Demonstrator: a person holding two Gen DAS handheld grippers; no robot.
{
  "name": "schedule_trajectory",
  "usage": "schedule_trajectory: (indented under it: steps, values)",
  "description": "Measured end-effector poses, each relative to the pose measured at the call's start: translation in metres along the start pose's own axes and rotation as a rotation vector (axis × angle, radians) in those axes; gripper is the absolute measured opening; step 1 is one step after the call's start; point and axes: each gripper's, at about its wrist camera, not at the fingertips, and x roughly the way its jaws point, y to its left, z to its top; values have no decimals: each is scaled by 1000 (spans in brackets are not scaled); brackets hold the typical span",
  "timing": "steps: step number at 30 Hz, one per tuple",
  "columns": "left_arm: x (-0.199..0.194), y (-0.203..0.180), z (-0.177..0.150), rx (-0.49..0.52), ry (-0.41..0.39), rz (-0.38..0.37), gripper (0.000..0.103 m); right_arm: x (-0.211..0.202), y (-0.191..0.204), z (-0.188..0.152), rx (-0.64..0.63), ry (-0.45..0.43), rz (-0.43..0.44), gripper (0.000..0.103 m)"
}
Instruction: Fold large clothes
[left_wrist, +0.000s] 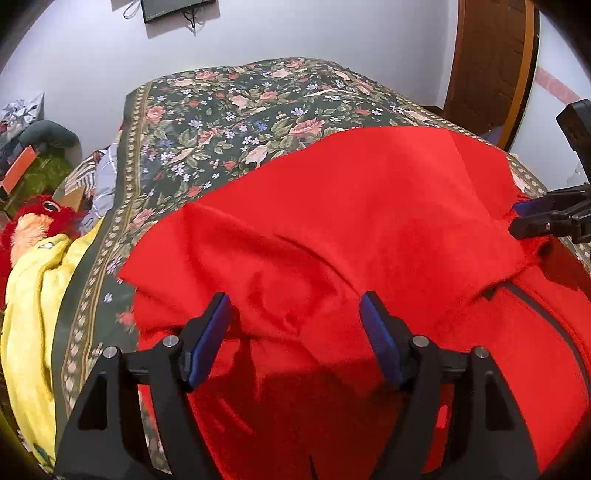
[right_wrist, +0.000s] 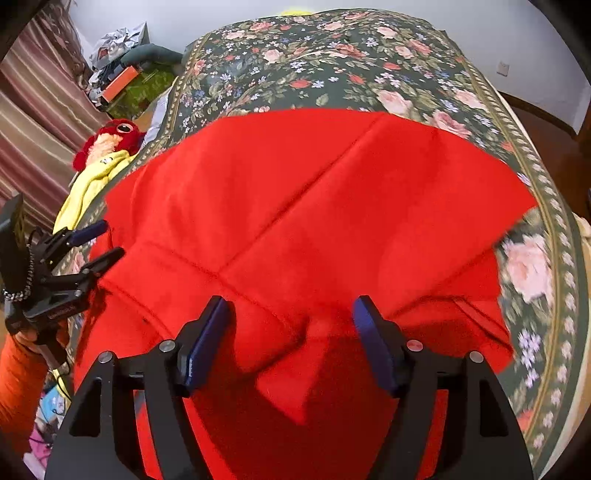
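No text, label or number can be read; the left tool (right_wrist: 99, 242) body carries a small pale marking, too blurred to make out

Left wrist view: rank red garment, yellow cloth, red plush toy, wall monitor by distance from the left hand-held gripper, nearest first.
From the left hand-held gripper:
1. Red garment, directly under the fingers.
2. Yellow cloth, left, off the bed's edge.
3. Red plush toy, farther left.
4. Wall monitor, top, far wall.
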Motion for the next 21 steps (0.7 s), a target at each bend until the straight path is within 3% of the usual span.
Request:
schedule_trajectory:
  steps: [7, 12, 21]
  values:
    - [-26, 3, -17, 23, -23, 20, 81, -13, -11, -15, 47, -2, 0, 68]
    - [-38, 21, -20, -38, 15, -13, 81, -29, -18, -19, 57, -25, -61, 68]
    - [-60, 88, -6, -236, -36, 11, 81, -66, -38, -11, 105, -152, -101, 68]
